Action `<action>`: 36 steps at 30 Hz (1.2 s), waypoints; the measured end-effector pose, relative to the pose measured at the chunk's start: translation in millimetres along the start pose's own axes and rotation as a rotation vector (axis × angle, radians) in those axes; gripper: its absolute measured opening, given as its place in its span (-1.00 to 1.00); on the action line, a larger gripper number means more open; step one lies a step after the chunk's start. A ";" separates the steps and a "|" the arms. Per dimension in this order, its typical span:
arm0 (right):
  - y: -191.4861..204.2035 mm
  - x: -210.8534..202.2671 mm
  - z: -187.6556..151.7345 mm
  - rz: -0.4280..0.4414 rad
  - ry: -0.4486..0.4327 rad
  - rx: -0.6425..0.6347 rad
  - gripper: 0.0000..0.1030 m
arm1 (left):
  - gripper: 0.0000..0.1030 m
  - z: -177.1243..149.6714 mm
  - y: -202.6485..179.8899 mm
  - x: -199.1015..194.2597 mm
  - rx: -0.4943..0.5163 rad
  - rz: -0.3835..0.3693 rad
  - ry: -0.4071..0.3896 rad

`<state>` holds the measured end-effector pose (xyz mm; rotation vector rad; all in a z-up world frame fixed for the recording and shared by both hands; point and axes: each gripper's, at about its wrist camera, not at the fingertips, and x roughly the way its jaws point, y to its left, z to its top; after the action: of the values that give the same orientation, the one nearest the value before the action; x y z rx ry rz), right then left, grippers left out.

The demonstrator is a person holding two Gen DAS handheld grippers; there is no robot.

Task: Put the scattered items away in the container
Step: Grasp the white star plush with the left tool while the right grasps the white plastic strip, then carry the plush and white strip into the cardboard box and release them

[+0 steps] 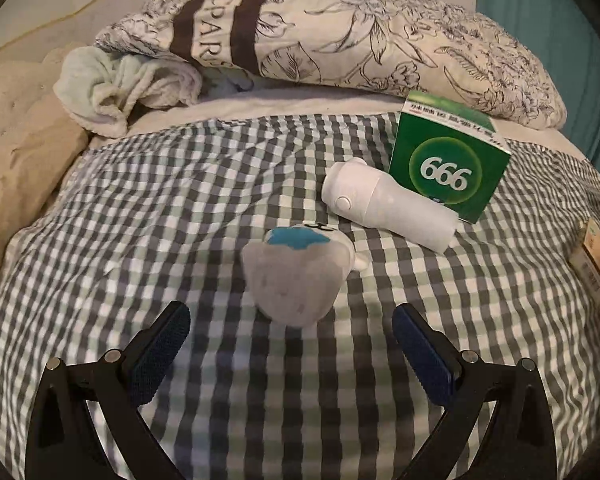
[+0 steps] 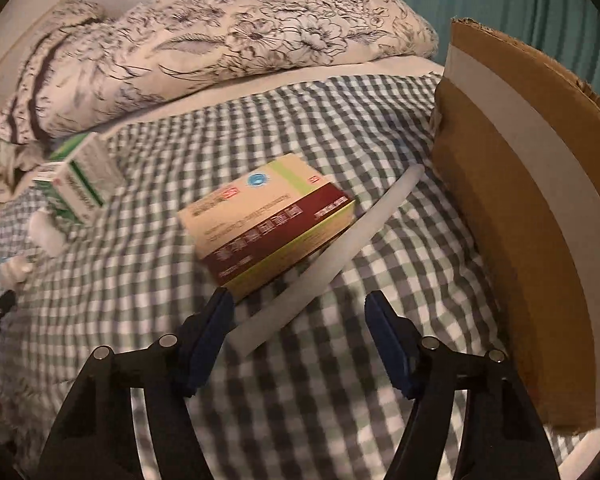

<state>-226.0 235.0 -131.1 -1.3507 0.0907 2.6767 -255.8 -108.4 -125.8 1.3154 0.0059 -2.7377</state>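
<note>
In the left wrist view a grey plush toy [image 1: 296,276] with a blue patch lies on the checked bedsheet, just ahead of my open, empty left gripper [image 1: 291,326]. Behind it lie a white handheld device [image 1: 388,204] and a green "666" box [image 1: 448,164]. In the right wrist view a beige and maroon medicine box [image 2: 268,220] rests partly on a white stick [image 2: 324,260]. My right gripper [image 2: 298,314] is open and empty, its left finger close to the box's near corner. The cardboard box [image 2: 520,208] stands at the right.
A floral pillow [image 1: 340,40] and a crumpled pale towel [image 1: 120,88] lie at the head of the bed. A beige cushion [image 1: 16,152] is at the left. The green box [image 2: 80,176] and the white device [image 2: 48,232] show at the left of the right wrist view.
</note>
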 end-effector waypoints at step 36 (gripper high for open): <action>-15.4 -68.1 -0.9 0.073 -0.080 -0.041 -0.75 | -0.02 6.6 -31.2 -83.2 0.073 -0.042 -0.058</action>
<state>-183.0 243.3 -76.7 -1.2742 0.0782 2.8043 -212.2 -70.1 -58.2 1.2665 -0.0726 -2.8359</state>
